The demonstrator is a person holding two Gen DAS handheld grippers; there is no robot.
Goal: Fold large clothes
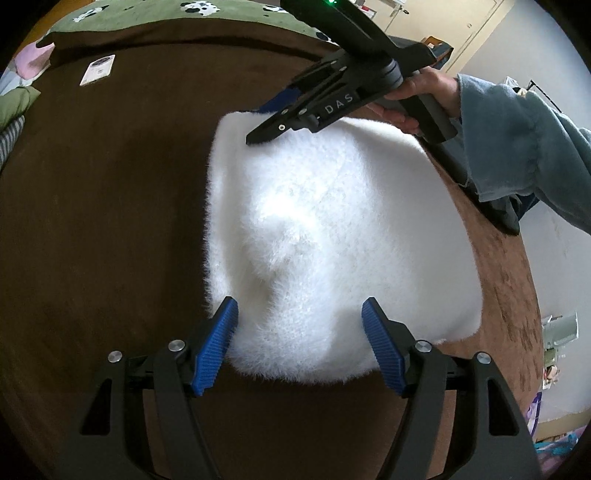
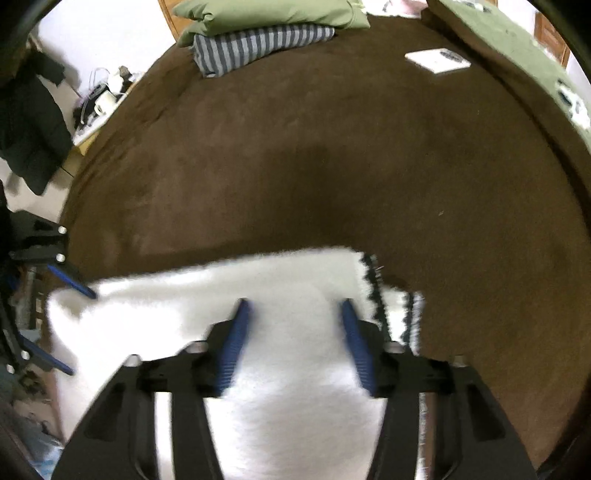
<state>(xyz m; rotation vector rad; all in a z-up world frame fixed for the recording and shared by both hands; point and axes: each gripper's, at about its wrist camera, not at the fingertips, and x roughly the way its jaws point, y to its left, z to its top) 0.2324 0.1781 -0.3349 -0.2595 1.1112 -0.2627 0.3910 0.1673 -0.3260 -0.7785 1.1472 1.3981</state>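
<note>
A white fluffy garment (image 1: 332, 236) lies folded near the edge of a brown bed (image 1: 110, 184), with wide bare cover beyond it towards a green pillow (image 2: 266, 14) on a striped one (image 2: 255, 44) and a white card (image 2: 437, 61). The left gripper (image 1: 299, 314) stands with fingers (image 1: 218, 343) wide apart over the garment's near edge, pads not pressing it. The right gripper (image 2: 293, 314), marked "DAS", has fingers (image 2: 234, 343) partly apart over the far edge by a dark-patterned trim (image 2: 376, 291); no grip shows
</note>
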